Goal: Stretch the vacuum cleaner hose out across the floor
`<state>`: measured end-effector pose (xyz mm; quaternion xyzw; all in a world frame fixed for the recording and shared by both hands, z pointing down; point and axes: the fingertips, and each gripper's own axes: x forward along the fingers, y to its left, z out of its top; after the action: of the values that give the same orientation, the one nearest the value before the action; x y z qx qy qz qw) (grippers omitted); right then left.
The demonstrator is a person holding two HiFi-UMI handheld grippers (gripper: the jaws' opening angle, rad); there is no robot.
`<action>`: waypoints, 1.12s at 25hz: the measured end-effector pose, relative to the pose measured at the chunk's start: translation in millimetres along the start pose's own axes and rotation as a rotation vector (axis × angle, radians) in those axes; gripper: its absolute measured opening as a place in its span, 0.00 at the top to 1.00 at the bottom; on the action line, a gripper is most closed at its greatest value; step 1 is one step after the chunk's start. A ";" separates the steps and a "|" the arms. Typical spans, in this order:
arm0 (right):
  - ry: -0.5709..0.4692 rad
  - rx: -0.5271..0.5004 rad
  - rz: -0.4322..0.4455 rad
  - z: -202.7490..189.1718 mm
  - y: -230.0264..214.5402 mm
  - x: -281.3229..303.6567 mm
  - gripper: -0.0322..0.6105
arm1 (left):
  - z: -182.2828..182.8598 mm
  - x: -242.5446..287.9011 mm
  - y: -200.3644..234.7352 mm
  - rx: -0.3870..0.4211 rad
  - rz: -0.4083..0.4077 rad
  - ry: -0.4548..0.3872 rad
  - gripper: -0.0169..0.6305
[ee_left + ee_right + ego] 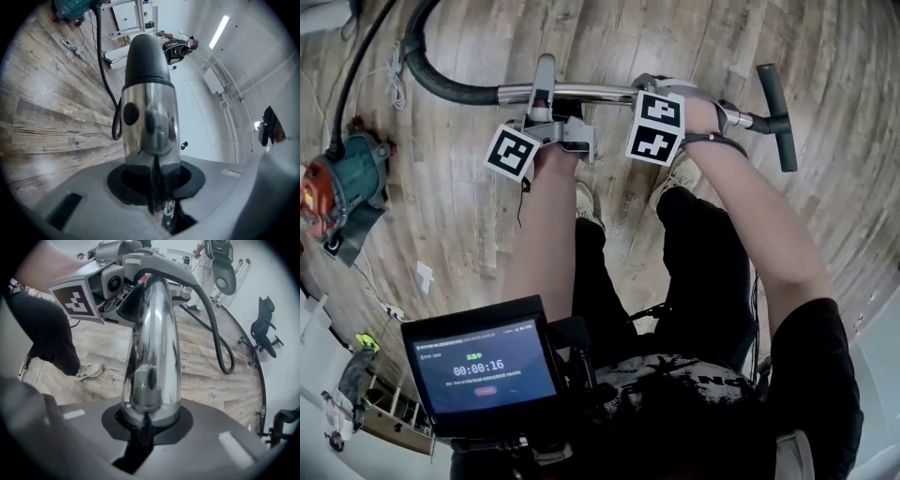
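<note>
- Your left gripper [544, 94] has its jaws closed on the chrome wand [600, 93]. In the left gripper view the polished round tube fills the gap between them.
- Your right gripper [649, 92] is clamped on the same wand, further along towards the handle end, and points steeply down at the floor. Its jaws stand narrowly apart, pressed against the metal.
- The wand is a smooth, mirror-bright metal tube, held roughly level across your front and well clear of the floor [825, 56].
- On your left, the wand ends in a matt black cuff [145, 56], rounded like a cap.
- From that cuff the vacuum cleaner hose [455, 91] begins: thick, black and flexible. It curves away in a wide arc rather than lying straight.
- The hose runs back towards the canister [347, 183], a squat teal body with a red end, sitting on the floor off to your left.
- On your right, the wand ends in a black T-shaped bar [778, 117], dull and rod-like.
- The floor is pale wood-grain planking with visible knots and seams.
- A thin white cable [394, 80] lies loosely bundled on the planks near the hose.
- A flat dark screen [483, 366] with a glowing timer sits close to your body.
- A black office chair [265, 329] on castors stands well away from the wand.
</note>
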<state>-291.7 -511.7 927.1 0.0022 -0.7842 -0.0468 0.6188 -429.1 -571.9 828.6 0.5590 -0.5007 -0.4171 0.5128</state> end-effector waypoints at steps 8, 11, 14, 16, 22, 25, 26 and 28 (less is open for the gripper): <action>-0.051 0.151 0.085 54.2 50.8 -235.5 0.87 | 9.6 -47.1 -241.2 0.059 0.020 0.109 0.83; -0.099 0.208 0.124 77.9 75.4 -309.8 0.87 | 13.3 -66.7 -323.3 0.197 -0.059 0.175 0.84; -0.171 0.262 0.227 100.7 112.5 -371.5 0.87 | 8.8 -91.0 -397.5 0.238 -0.135 0.229 0.86; -0.226 0.290 0.279 114.5 129.6 -407.8 0.87 | 6.1 -104.0 -444.4 0.282 -0.194 0.262 0.87; -0.325 0.278 0.106 137.8 128.7 -465.4 0.86 | 4.9 -129.3 -528.0 0.379 -0.329 0.301 0.87; -0.328 0.251 -0.051 138.4 112.6 -480.6 0.84 | 6.8 -125.1 -544.7 0.398 -0.345 0.294 0.87; -0.335 0.248 -0.077 140.9 112.1 -485.0 0.84 | 7.2 -127.6 -551.4 0.405 -0.358 0.299 0.87; -0.359 0.246 -0.093 147.1 120.3 -491.7 0.84 | 5.4 -141.3 -562.3 0.423 -0.387 0.316 0.87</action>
<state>-312.7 -351.4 425.5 0.1052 -0.8805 0.0211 0.4617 -381.5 -448.5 264.1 0.7956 -0.3751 -0.3016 0.3678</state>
